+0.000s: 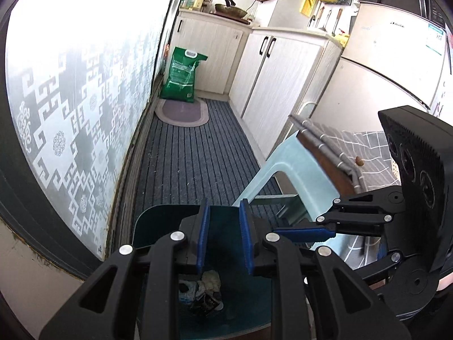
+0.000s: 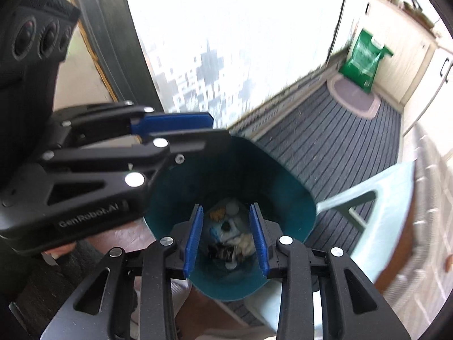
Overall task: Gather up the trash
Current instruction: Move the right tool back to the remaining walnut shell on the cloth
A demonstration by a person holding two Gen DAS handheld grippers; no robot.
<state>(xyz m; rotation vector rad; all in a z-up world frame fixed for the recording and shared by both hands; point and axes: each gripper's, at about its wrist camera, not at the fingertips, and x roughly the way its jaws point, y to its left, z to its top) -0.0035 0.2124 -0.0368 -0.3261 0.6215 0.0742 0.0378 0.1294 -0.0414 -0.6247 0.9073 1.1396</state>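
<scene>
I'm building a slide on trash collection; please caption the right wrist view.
Right gripper, fingers open, above a teal bin holding crumpled trash; left gripper alongside.

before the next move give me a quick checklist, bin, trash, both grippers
1. Teal bin upright, mouth open: ok.
2. Trash lying at the bin's bottom: ok.
3. Right gripper open and empty over the bin: ok.
4. Left gripper open, nothing between its fingers: ok.
5. Left gripper clear of the bin rim: cannot tell.
6. Brown scrap on the checked cloth, not collected: not ok.
</scene>
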